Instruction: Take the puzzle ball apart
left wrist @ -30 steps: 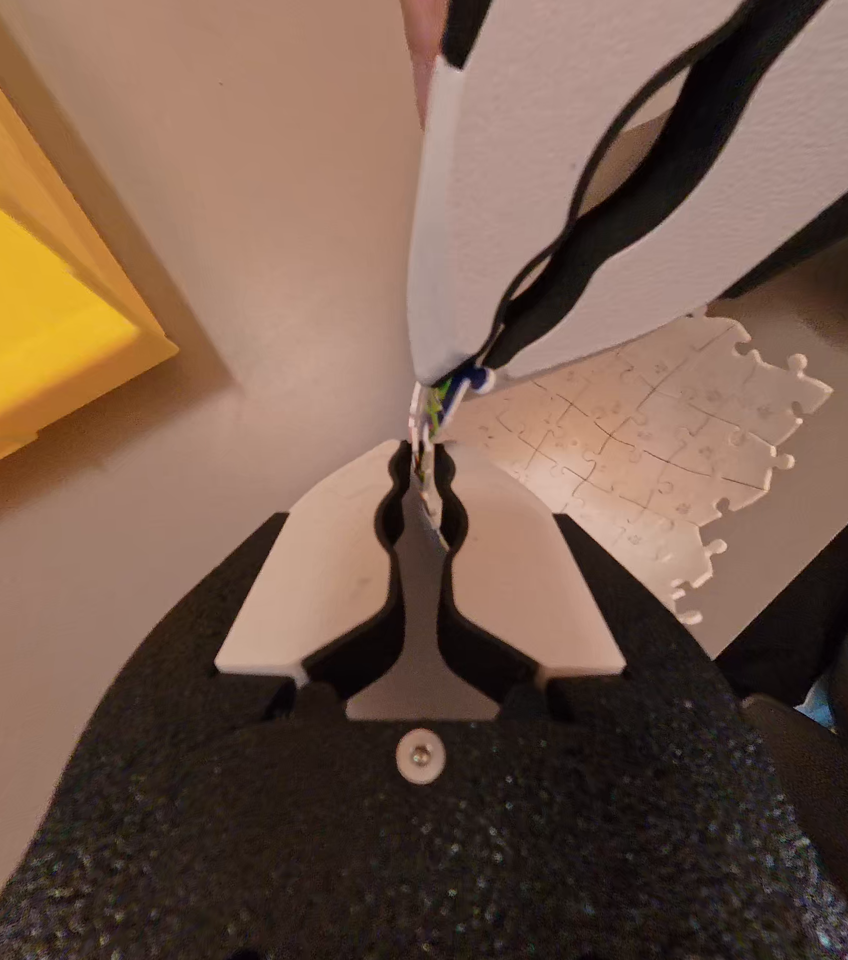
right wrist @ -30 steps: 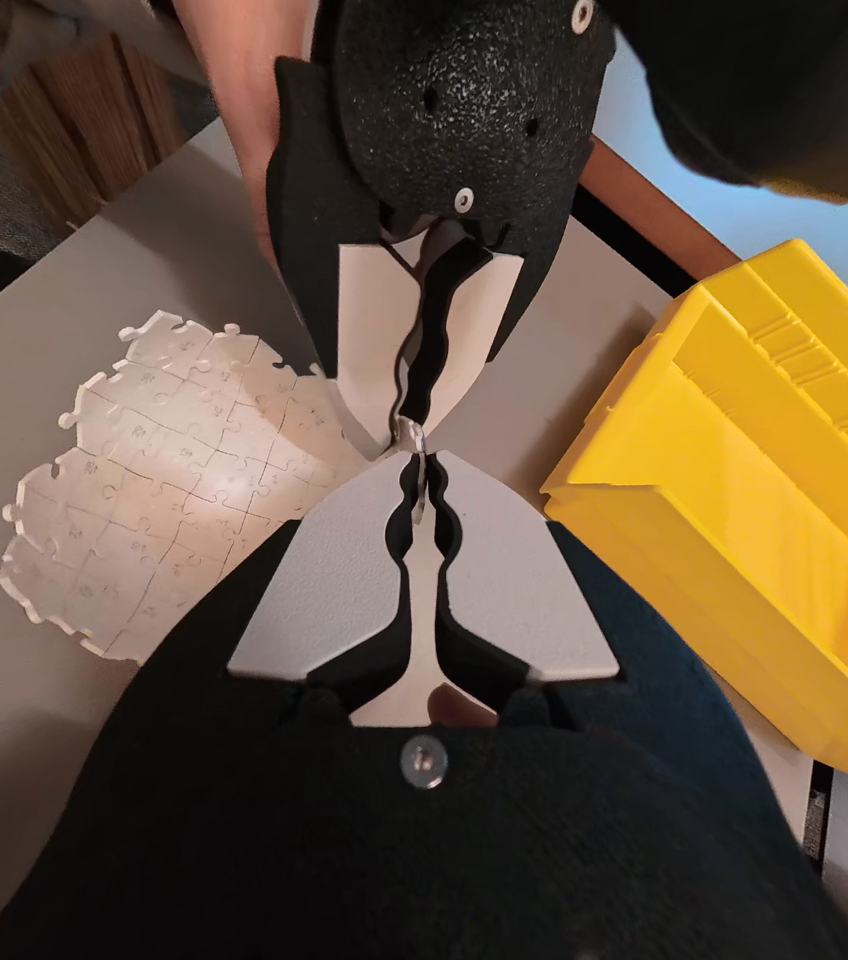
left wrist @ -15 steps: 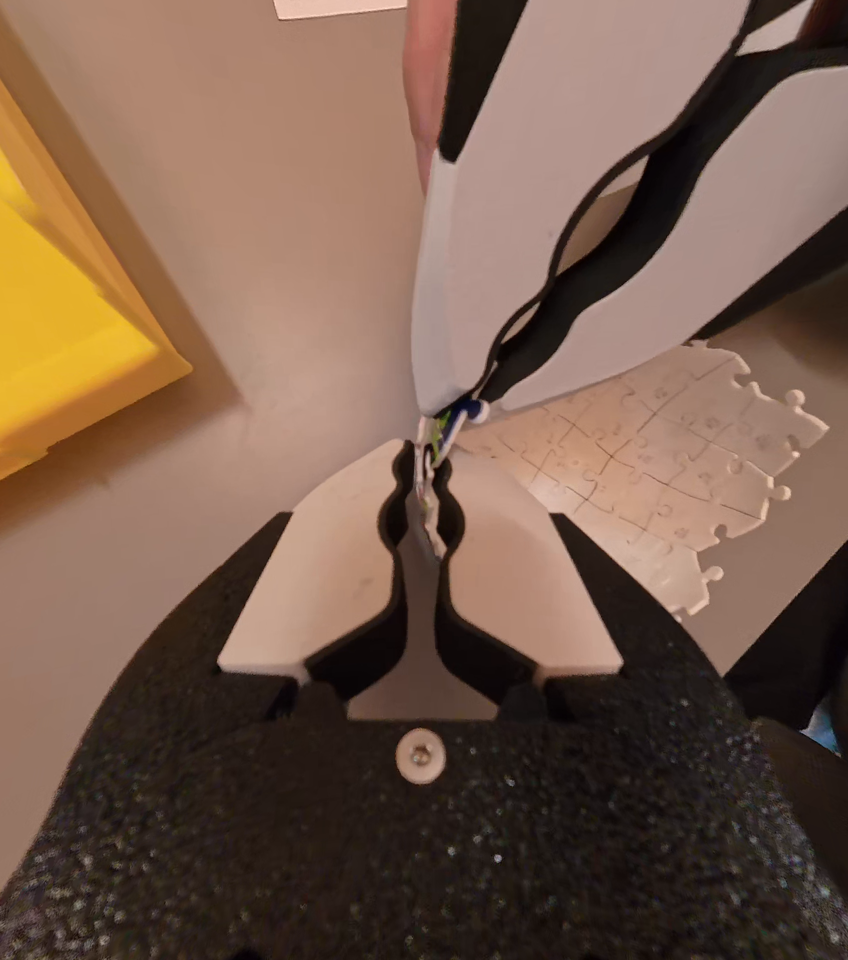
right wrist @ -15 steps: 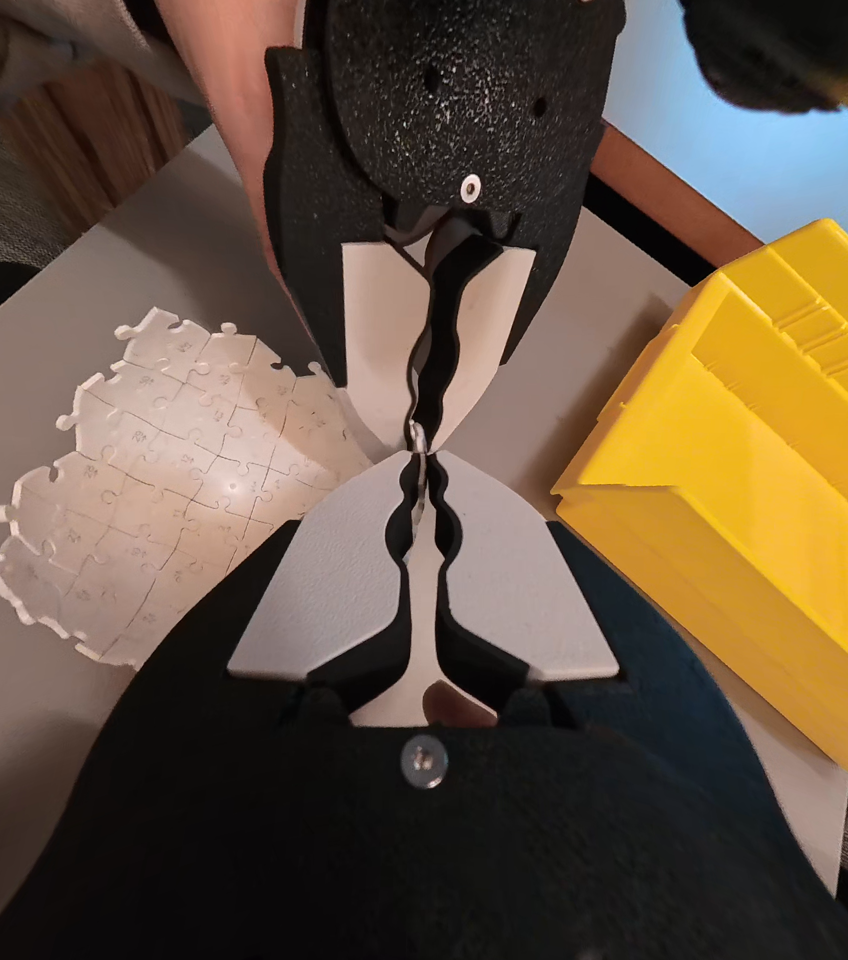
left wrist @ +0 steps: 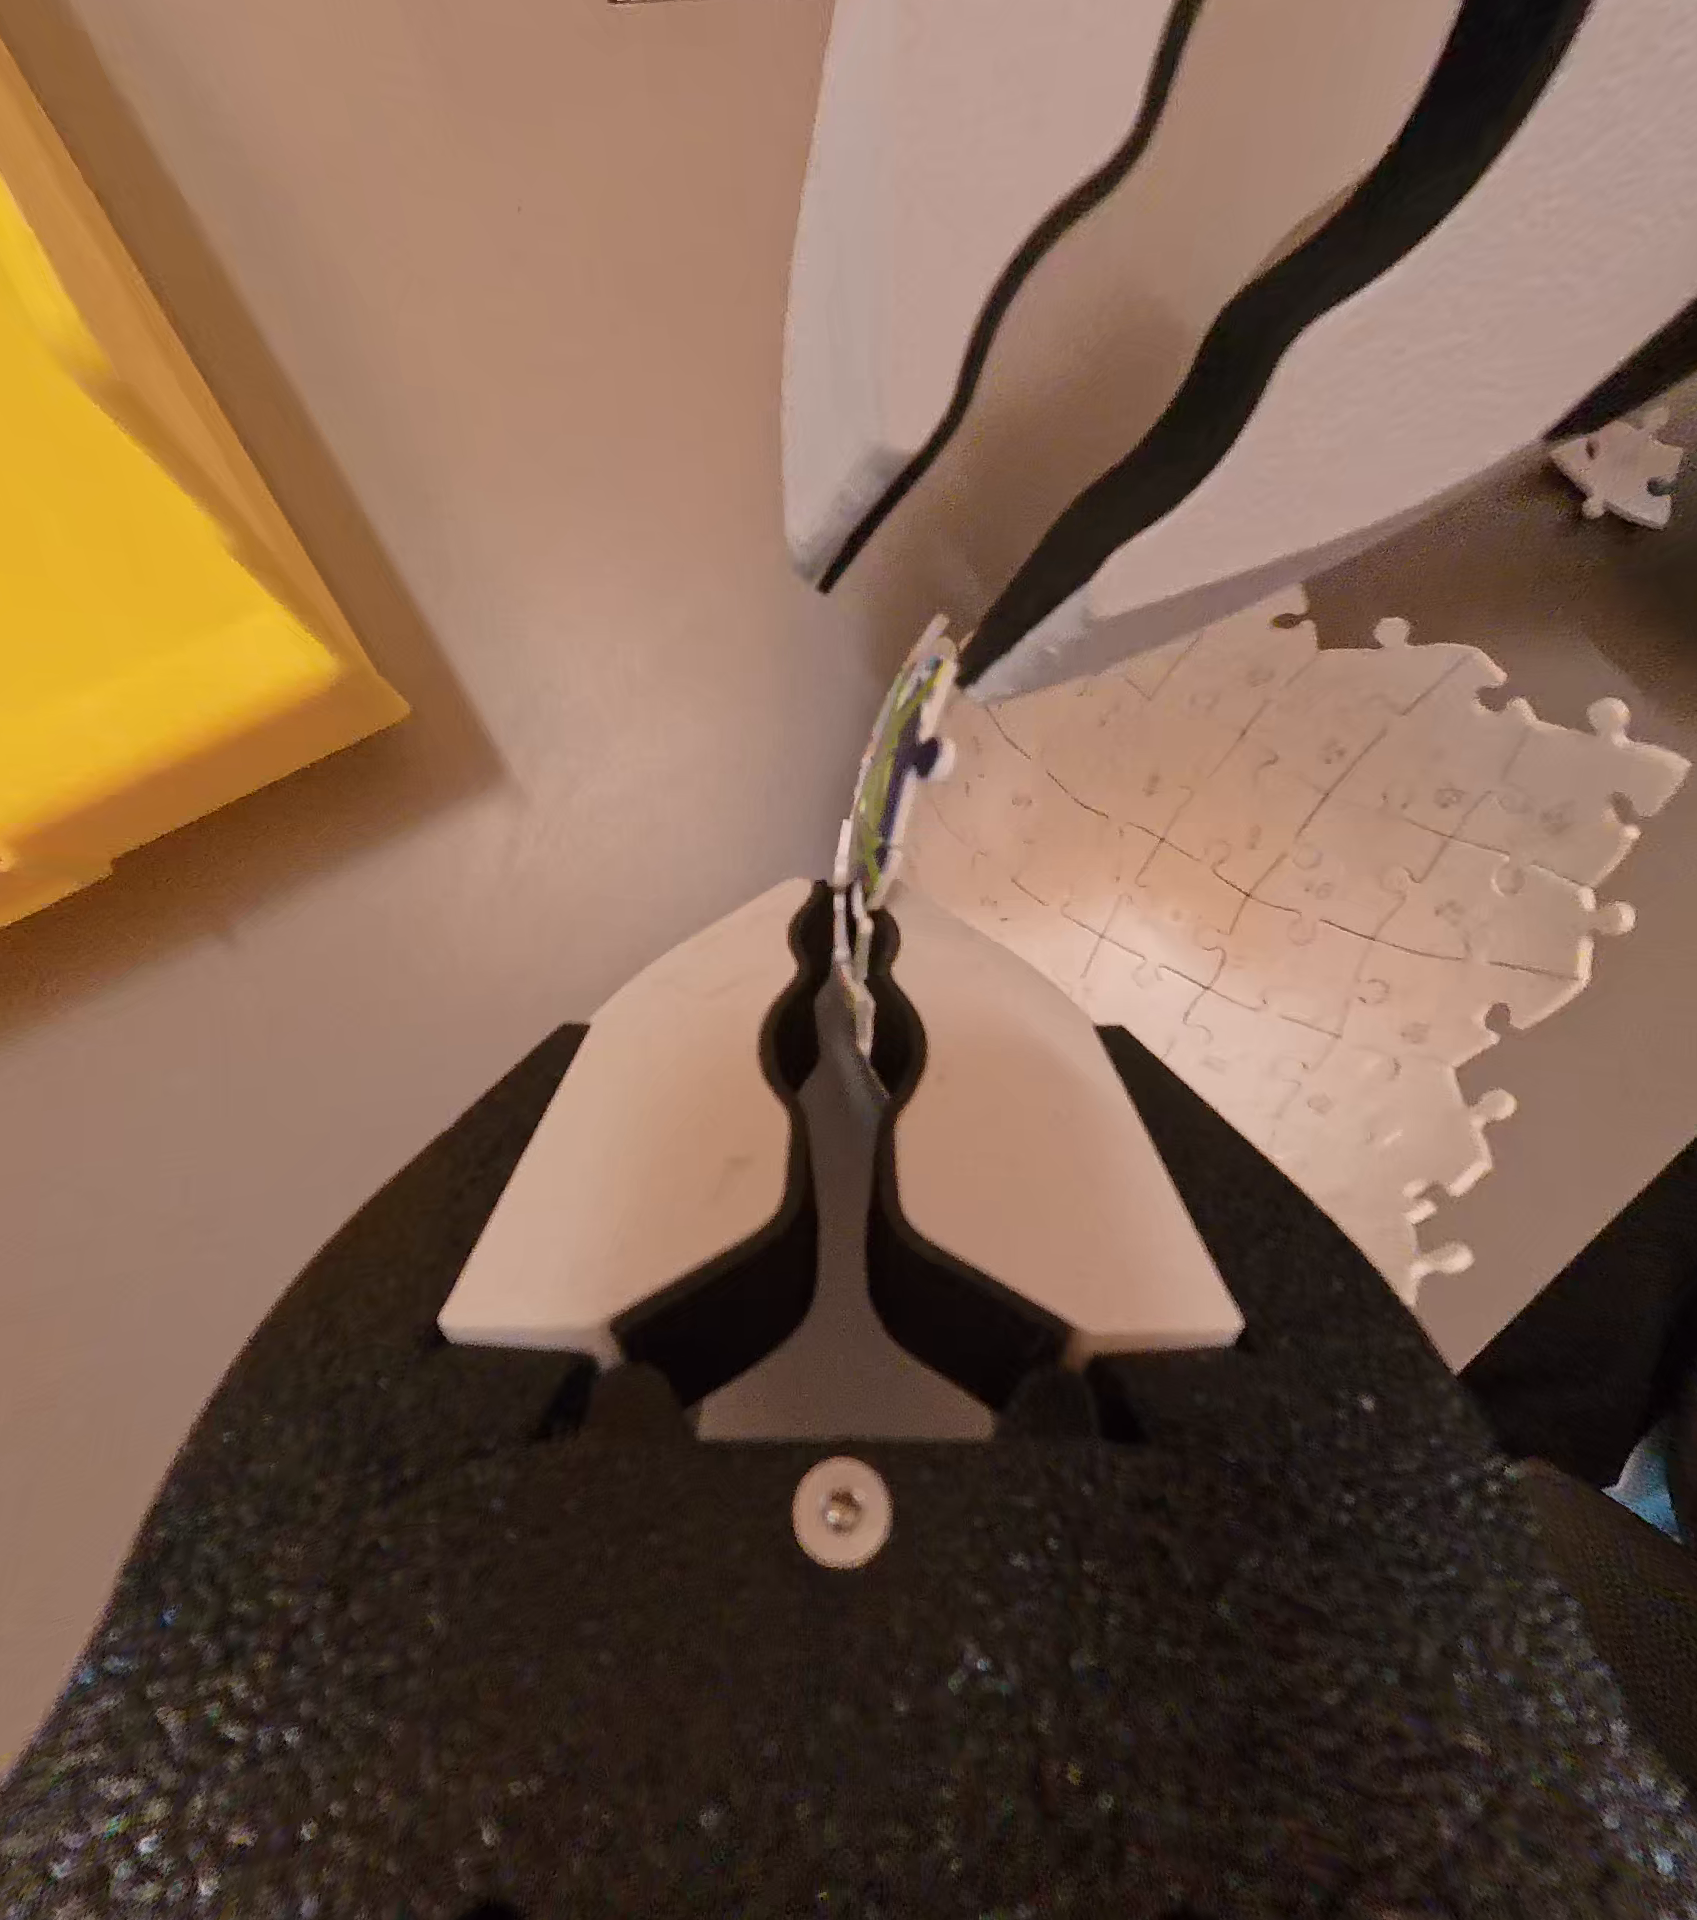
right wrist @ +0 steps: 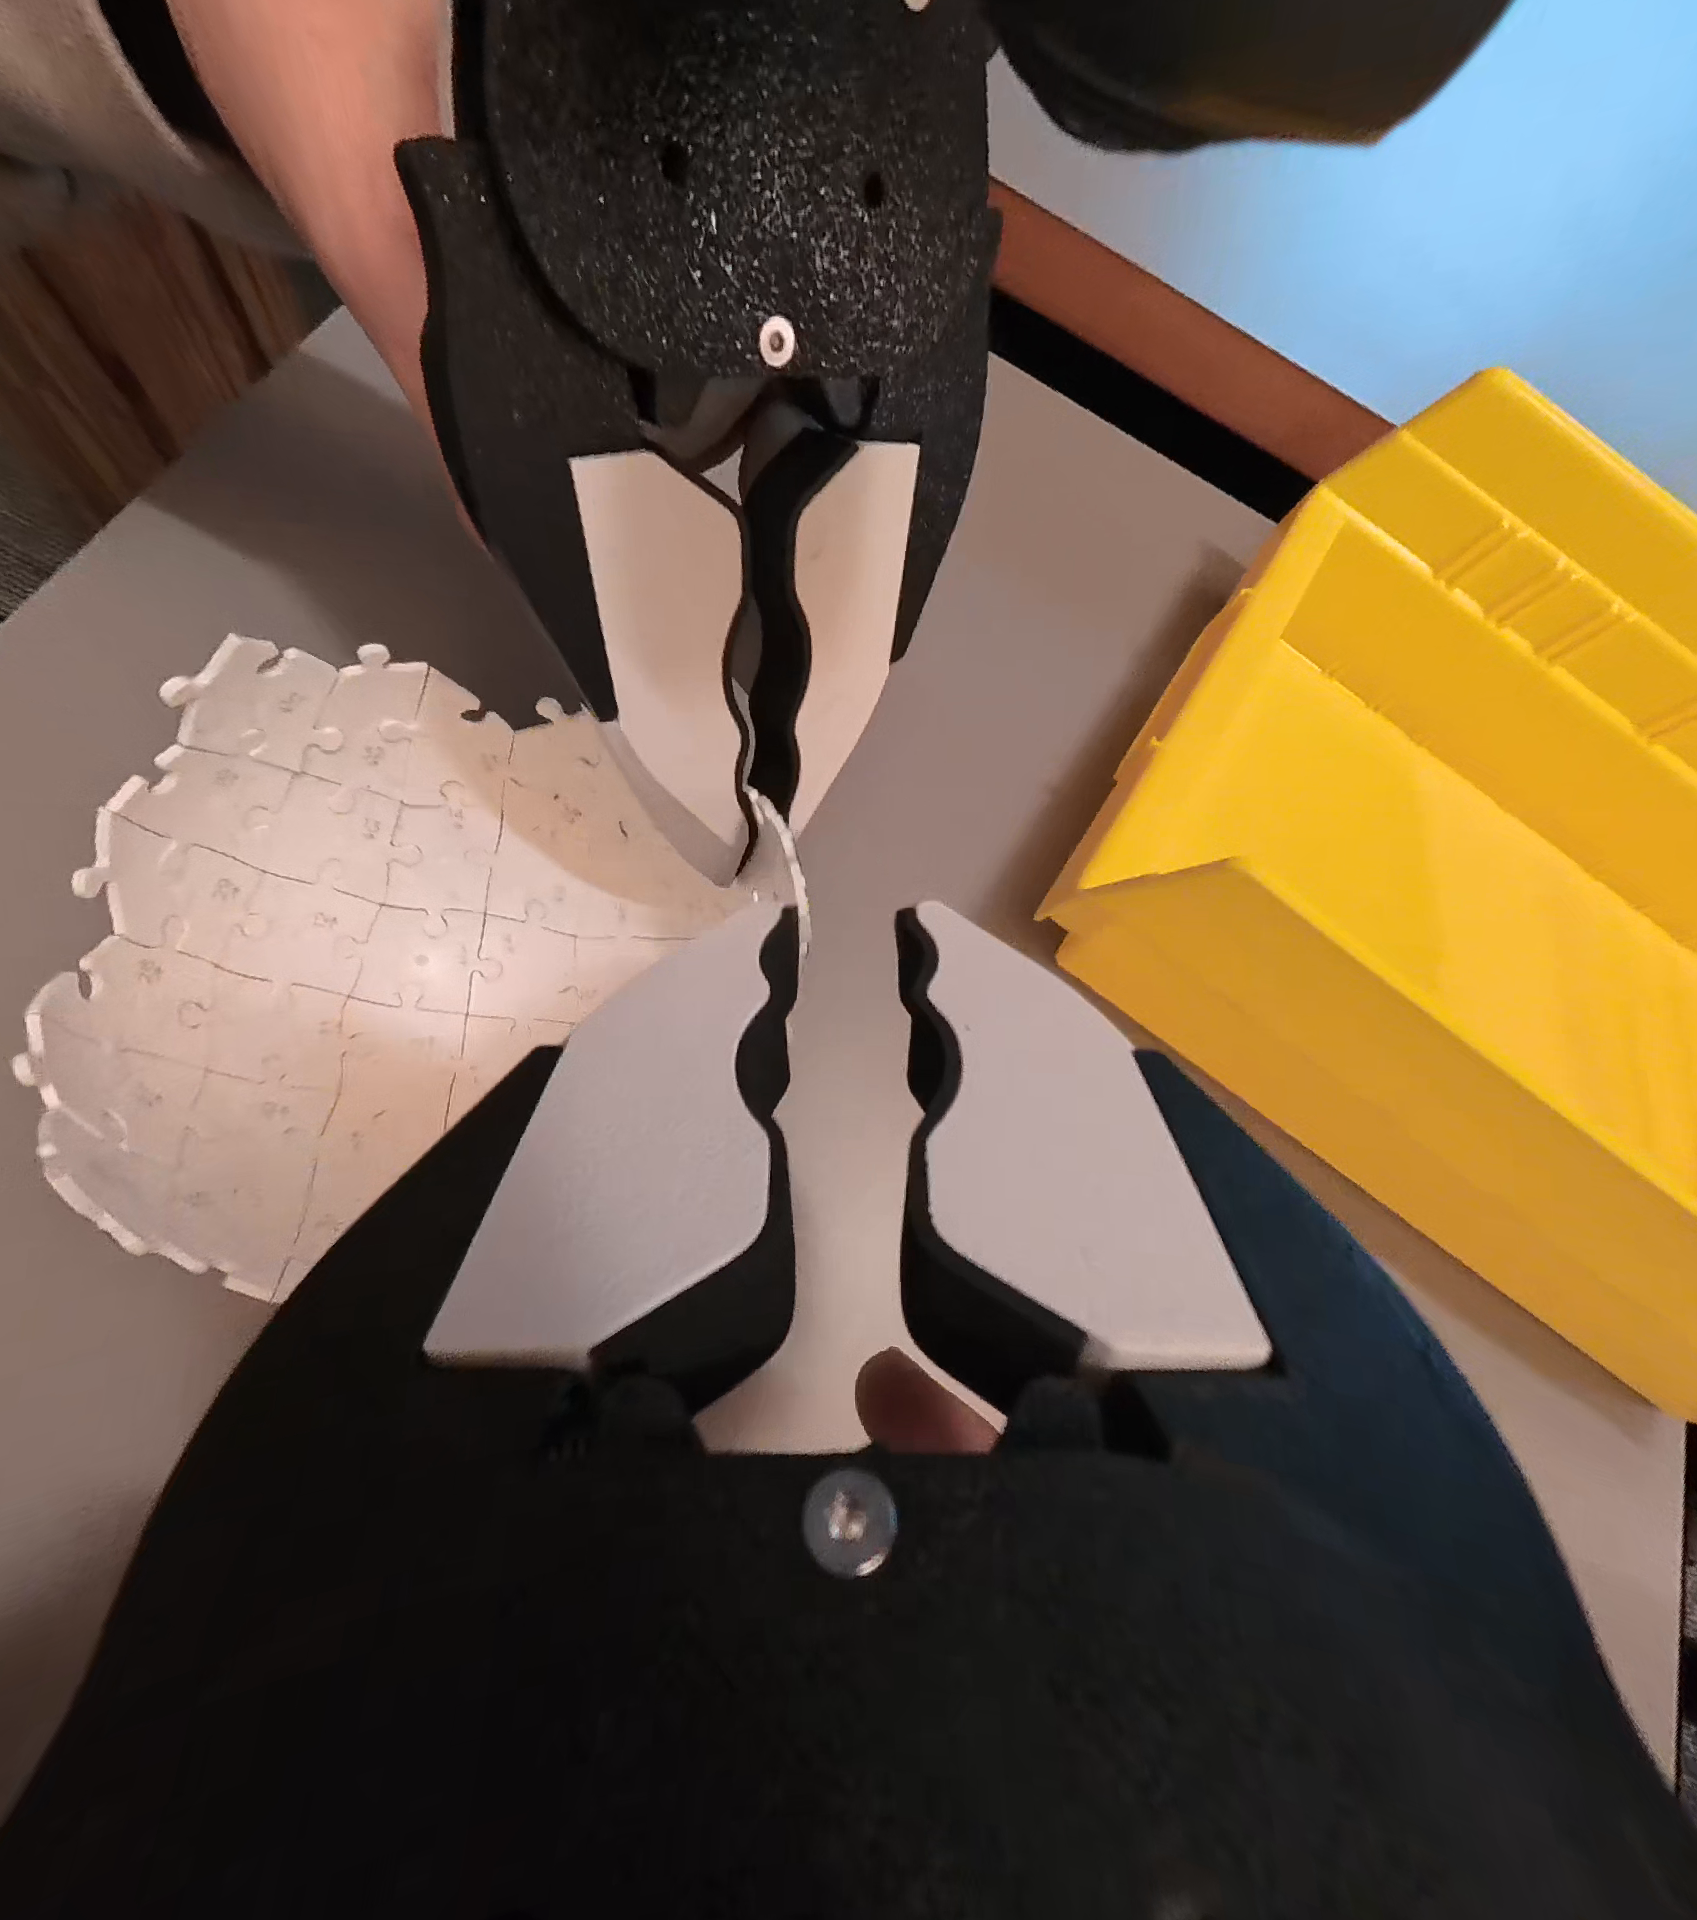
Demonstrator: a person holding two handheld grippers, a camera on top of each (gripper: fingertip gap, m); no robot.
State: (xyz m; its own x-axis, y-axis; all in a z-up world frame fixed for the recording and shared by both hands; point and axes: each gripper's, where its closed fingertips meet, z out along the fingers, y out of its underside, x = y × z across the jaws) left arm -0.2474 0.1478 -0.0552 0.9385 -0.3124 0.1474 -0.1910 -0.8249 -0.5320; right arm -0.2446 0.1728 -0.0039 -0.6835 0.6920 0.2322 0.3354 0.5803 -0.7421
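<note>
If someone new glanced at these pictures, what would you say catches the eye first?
First, the two grippers meeting tip to tip mid-frame: the left gripper pinches a small cluster of puzzle pieces, while the right gripper faces it with jaws apart. Next, the bright yellow bin on the table's right in the right wrist view. Then the pale curved puzzle shell lying inside-up to the left.

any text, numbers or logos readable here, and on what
puzzle shell: a small mark on the back of each piece, too small to read
gripped piece: coloured print seen edge-on, nothing readable
bin: moulded ridges only, no writing visible
</note>
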